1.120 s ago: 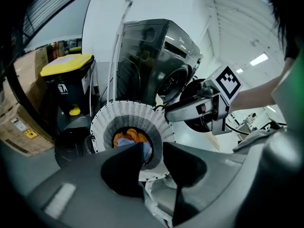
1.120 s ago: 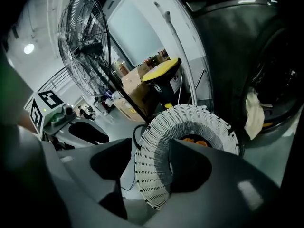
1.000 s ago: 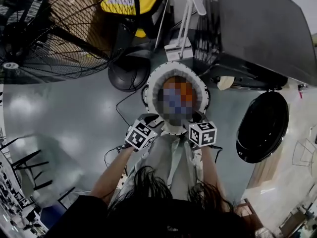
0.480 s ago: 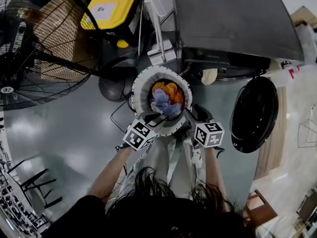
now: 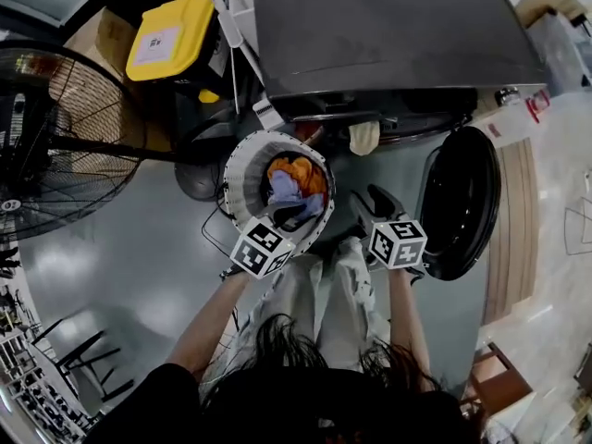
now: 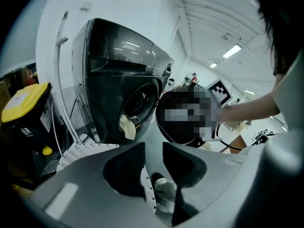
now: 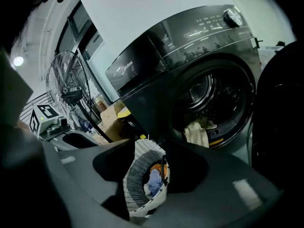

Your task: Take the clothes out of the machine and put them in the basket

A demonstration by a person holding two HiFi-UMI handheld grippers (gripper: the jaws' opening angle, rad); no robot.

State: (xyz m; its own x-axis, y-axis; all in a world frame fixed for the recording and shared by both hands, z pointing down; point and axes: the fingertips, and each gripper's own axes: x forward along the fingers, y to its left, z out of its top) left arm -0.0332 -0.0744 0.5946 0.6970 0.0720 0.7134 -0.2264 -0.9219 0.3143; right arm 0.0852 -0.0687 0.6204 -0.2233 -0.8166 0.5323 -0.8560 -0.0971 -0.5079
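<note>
Both claws empty. left gripper (image 6: 154, 148): jaws a narrow gap apart, only floor and basket rim showing through; right gripper (image 7: 152, 146): jaws apart, have just been closing in, nothing between them, the basket only shows beyond the gap.

Task items: orange garment (image 5: 294, 168) and blue garment (image 5: 282, 191) already lie in the white basket (image 5: 242, 169); a cream cloth (image 5: 364, 138) hangs over the lip of the drum in the machine (image 5: 388, 35), more laundery may sit behind it but I can't tell.

Why the layout works, as I read it: basket stands just beside the drum opening, on its left, so each transfer is short; door (image 5: 467, 202) is swung fully out to the right, clear of both arms; cream cloth draped over the lip looks like the easy next grab, no reach into the drum needed. Both grippers sit over the near basket rim and point down toward the machine front; looks like the gap between drops, so the task is partway done.

Surface and room: glossy grey floor (image 5: 120, 248), reflective, cables trailing across it near the basket; large cage fan (image 5: 65, 137) to the left; yellow-lidded bin (image 5: 171, 33) and cardboard box (image 5: 97, 35) left of the machine; white wall and strip lights in the gripper views.
</note>
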